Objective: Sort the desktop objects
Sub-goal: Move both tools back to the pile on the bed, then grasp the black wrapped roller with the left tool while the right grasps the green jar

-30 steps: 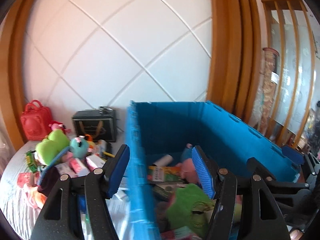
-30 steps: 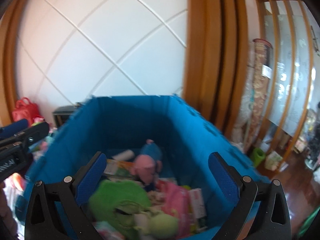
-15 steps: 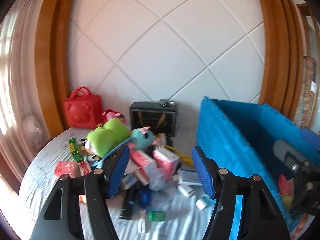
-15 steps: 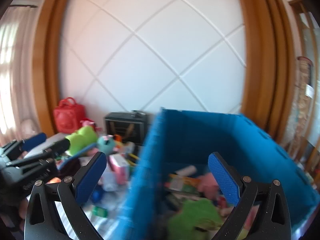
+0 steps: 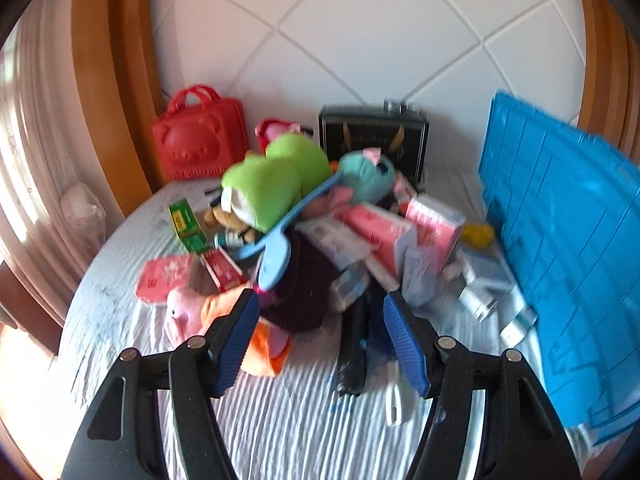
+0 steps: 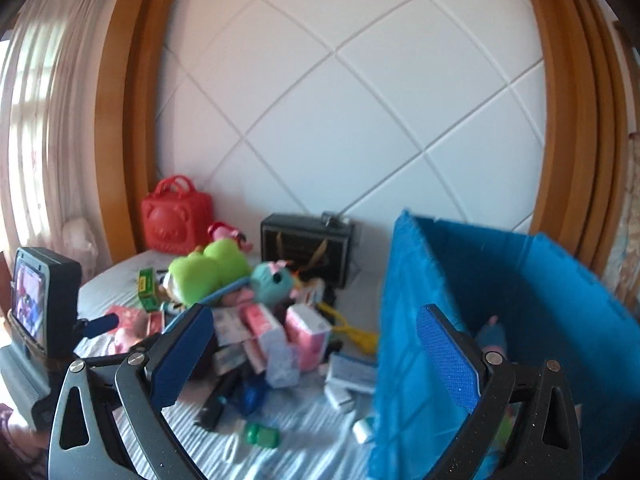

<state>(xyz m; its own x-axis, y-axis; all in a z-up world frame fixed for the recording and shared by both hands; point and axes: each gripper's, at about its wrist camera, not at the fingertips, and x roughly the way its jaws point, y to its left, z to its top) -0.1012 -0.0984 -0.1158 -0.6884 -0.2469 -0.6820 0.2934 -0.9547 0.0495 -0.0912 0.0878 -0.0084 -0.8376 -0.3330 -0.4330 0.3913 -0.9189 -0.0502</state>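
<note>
A jumbled pile of toys and boxes [image 5: 320, 224] lies in the middle of a table under a white ribbed cloth [image 5: 288, 420], just left of a tall blue crate [image 5: 568, 248]. On top sits a lime-green plush frog [image 5: 276, 176], lying on its side with its long axis running from the back right down to the front left, face end toward the left. Beside it is a teal round plush with a pink bow [image 5: 366, 172]. A light-blue hanger [image 5: 288, 220] slants across the heap from upper right to lower left. Pink tissue packs [image 5: 400, 228] lean against the pile's right side. The left gripper [image 5: 320, 344] hangs above the heap's near edge, jaws wide with nothing in them. The right gripper [image 6: 312, 356] is also wide and empty, straddling the crate's left wall
</note>
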